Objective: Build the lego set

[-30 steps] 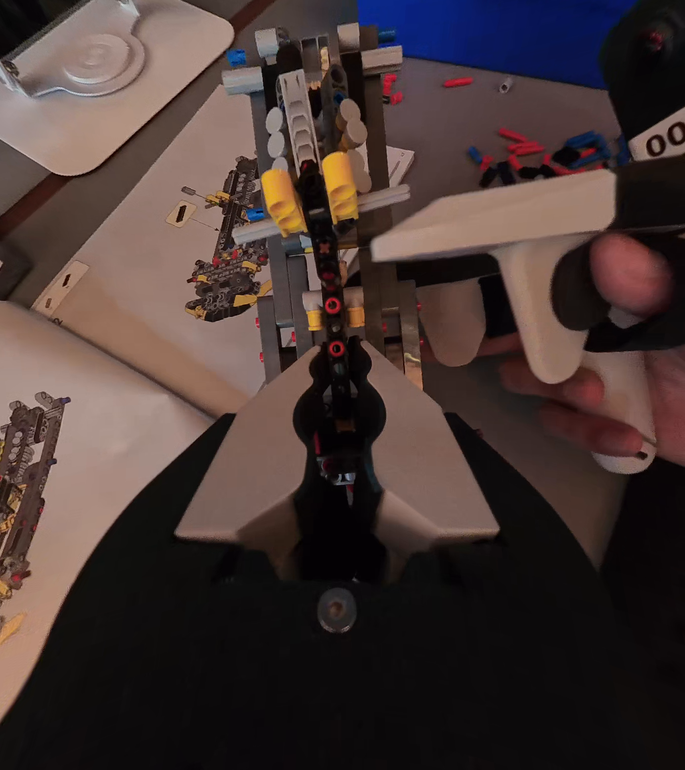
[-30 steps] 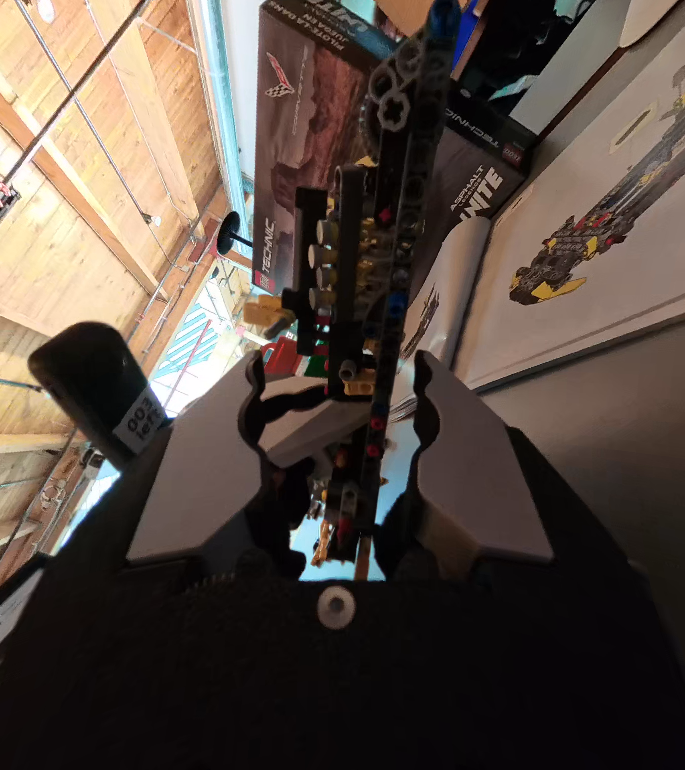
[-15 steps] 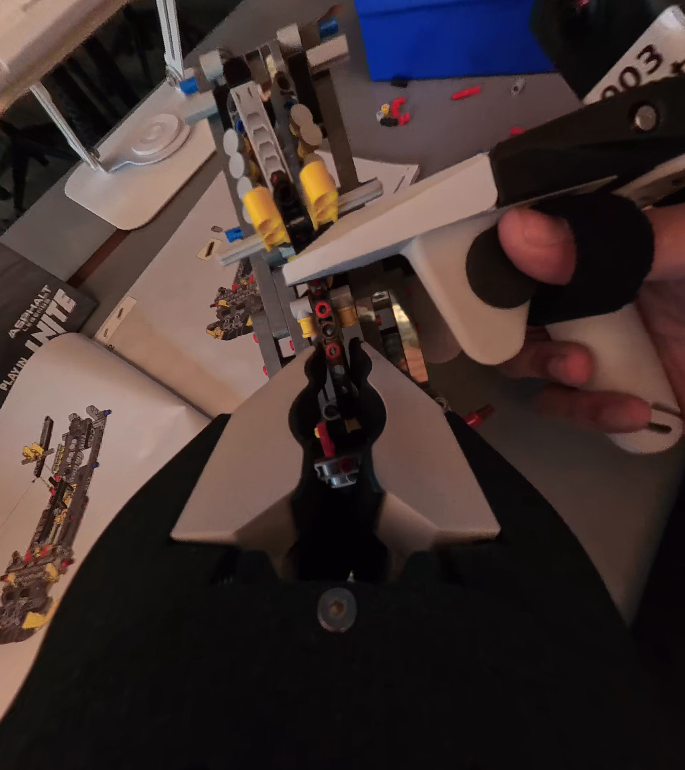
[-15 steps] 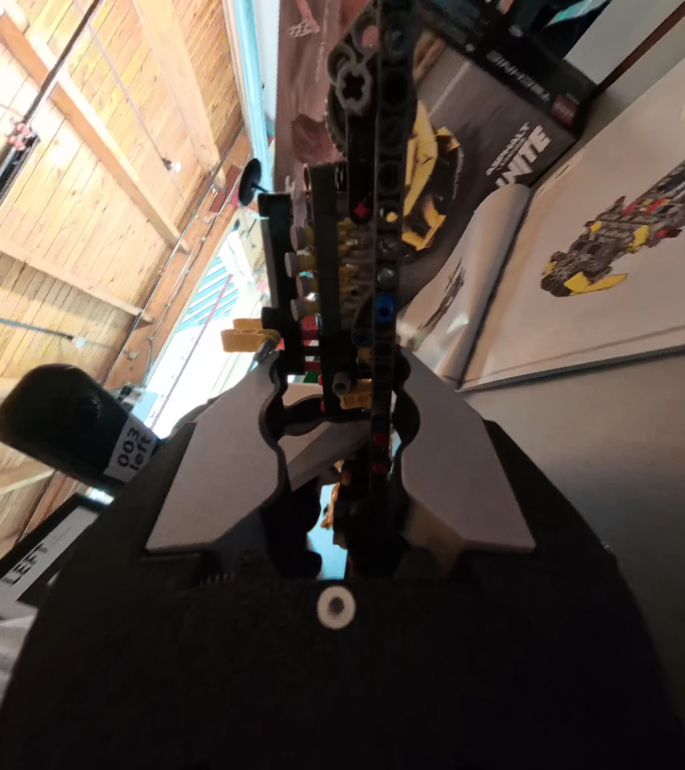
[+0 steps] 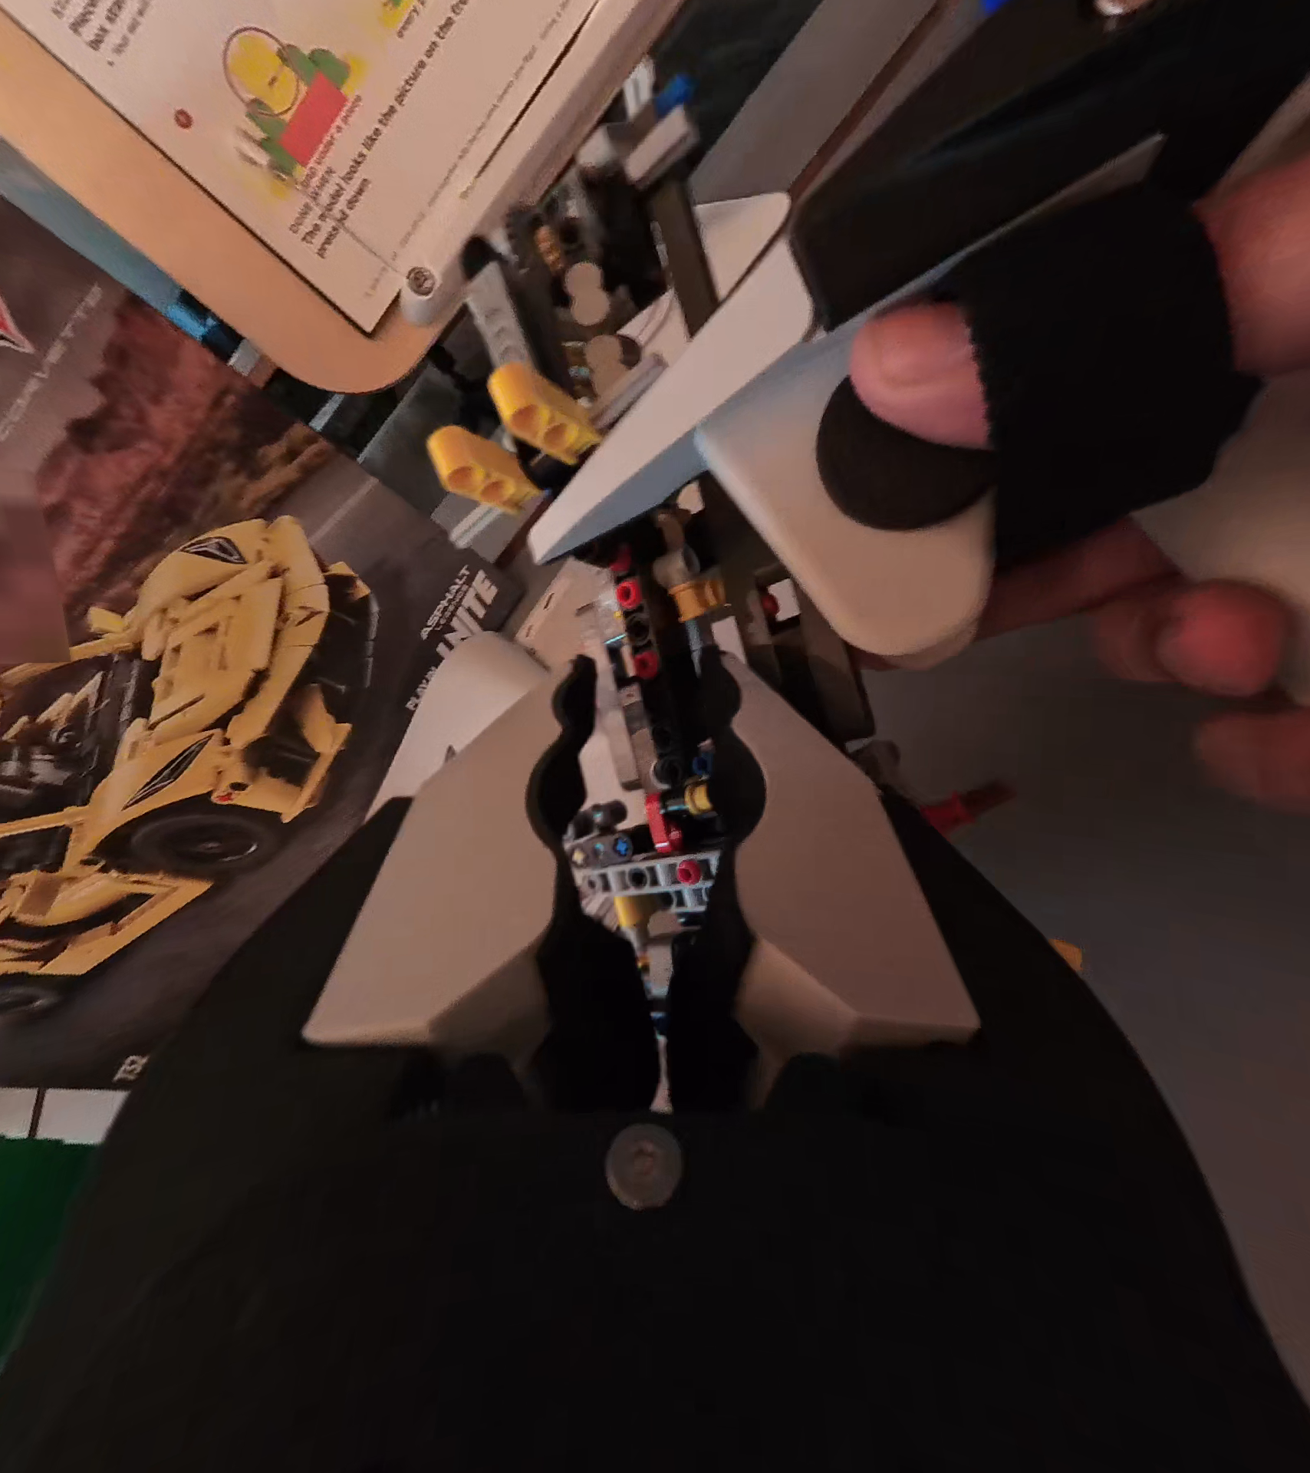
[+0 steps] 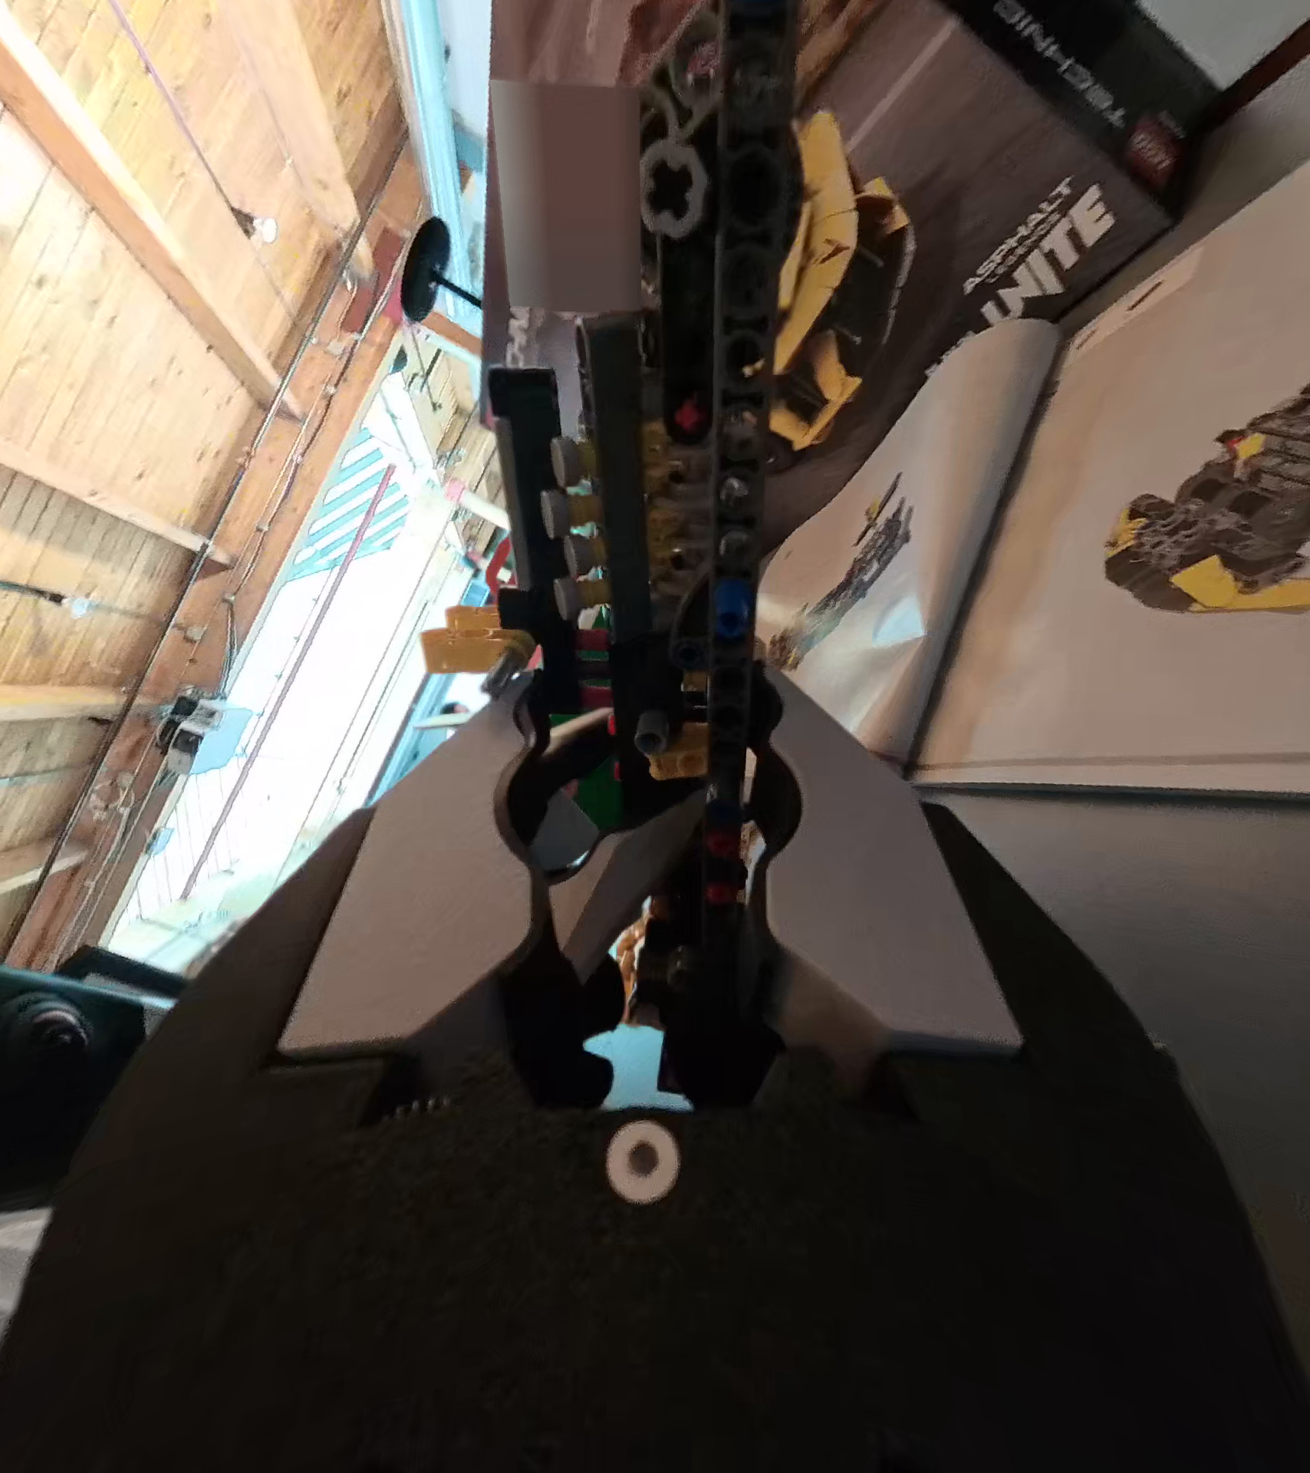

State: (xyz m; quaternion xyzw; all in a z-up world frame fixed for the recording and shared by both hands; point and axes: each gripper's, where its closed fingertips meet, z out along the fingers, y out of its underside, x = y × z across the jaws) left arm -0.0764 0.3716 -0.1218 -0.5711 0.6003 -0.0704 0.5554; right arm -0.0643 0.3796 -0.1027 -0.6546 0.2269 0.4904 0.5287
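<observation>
A long dark lego chassis with yellow connectors and red pins is held in the air by both grippers. My left gripper is shut on its near end, with the beam lying against the right jaw. My right gripper is shut across the chassis, whose long black beam runs up from between its jaws. In the left wrist view, one white finger of the right gripper lies across the chassis, held by a gloved hand. A finger of the left gripper shows between the right jaws.
The lego box with a yellow car stands to the left and also shows in the right wrist view. An open instruction book lies on the grey table. A board with a printed page hangs at the upper left. A red piece lies on the table.
My right gripper has closed from open onto the chassis. Both grippers have swung up and left with it. My left jaws stand slightly wider and the chassis has tilted in them.
</observation>
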